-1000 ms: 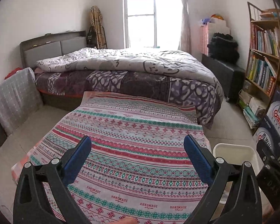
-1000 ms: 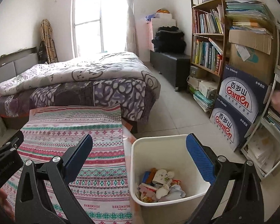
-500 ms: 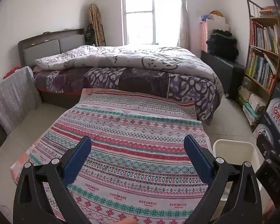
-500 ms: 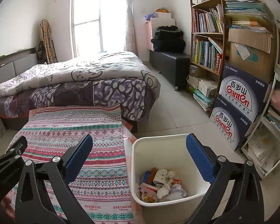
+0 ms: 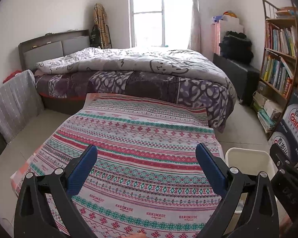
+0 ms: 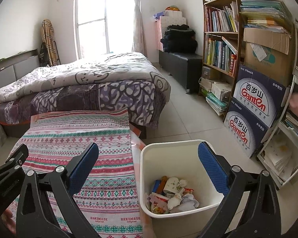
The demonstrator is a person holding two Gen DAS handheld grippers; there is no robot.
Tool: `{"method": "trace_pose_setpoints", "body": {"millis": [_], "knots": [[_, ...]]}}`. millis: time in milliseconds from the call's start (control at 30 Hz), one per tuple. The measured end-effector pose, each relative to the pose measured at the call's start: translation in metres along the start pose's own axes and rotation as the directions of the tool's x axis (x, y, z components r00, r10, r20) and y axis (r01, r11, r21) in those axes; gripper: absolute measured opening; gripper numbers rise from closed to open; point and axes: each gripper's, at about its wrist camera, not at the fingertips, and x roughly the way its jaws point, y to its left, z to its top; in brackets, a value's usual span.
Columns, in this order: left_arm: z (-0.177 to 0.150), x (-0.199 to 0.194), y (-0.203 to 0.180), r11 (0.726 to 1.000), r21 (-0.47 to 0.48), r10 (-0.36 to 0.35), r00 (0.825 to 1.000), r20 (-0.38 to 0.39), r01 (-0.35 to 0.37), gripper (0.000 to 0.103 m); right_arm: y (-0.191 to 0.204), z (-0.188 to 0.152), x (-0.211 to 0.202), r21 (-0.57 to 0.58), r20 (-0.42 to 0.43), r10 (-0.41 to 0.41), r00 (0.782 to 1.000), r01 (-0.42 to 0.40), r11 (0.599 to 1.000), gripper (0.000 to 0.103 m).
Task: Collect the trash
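A white waste bin [image 6: 174, 154] stands on the floor at the table's right edge, holding crumpled paper, cups and wrappers [image 6: 171, 194]. My right gripper [image 6: 148, 169] hovers open above the bin's left rim, nothing between its blue pads. My left gripper [image 5: 146, 168] is open over the patterned tablecloth [image 5: 141, 138], also empty. No loose trash shows on the cloth. In the left wrist view the bin [image 5: 248, 160] peeks in at the lower right, beside the other gripper's black body.
A bed [image 5: 133, 73] with a grey quilt stands just beyond the table. Bookshelves [image 6: 220, 39] and stacked water cartons [image 6: 256, 107] line the right wall. A black bench [image 6: 180, 63] sits near the window. Tiled floor [image 6: 188, 119] lies open between bed and shelves.
Both views have shifted slightly, as if the grippers rose or tilted a little. The jaws stay open and nothing was picked up or dropped.
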Motion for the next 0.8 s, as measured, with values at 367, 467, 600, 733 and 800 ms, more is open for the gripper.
{"method": "trace_pose_setpoints", "body": {"millis": [367, 467, 600, 733, 800], "knots": [[-0.0005, -0.0017, -0.0031, 1.000, 0.010, 0.002, 1.000, 0.004, -0.002, 0.096, -0.0002, -0.0018, 0.0027, -0.009, -0.016, 0.002, 1.000, -0.002, 1.000, 0.096], [-0.0011, -0.0016, -0.0037, 1.000, 0.011, 0.007, 1.000, 0.003, -0.007, 0.096, 0.0006, -0.0014, 0.0035, -0.009, -0.021, 0.002, 1.000, -0.002, 1.000, 0.096], [-0.0014, -0.0004, -0.0040, 1.000, 0.013, 0.011, 1.000, 0.000, -0.011, 0.096, 0.0002, -0.0020, 0.0047, -0.011, -0.030, 0.002, 1.000, -0.002, 1.000, 0.096], [-0.0014, -0.0003, -0.0033, 1.000, 0.012, 0.008, 1.000, 0.000, -0.008, 0.096, 0.0007, -0.0019, 0.0062, -0.012, -0.038, 0.002, 0.999, -0.002, 1.000, 0.096], [-0.0021, 0.0010, -0.0023, 1.000, 0.007, 0.002, 1.000, -0.003, -0.001, 0.096, 0.0007, -0.0018, 0.0064, -0.012, -0.037, 0.001, 0.999, -0.002, 1.000, 0.096]]}}
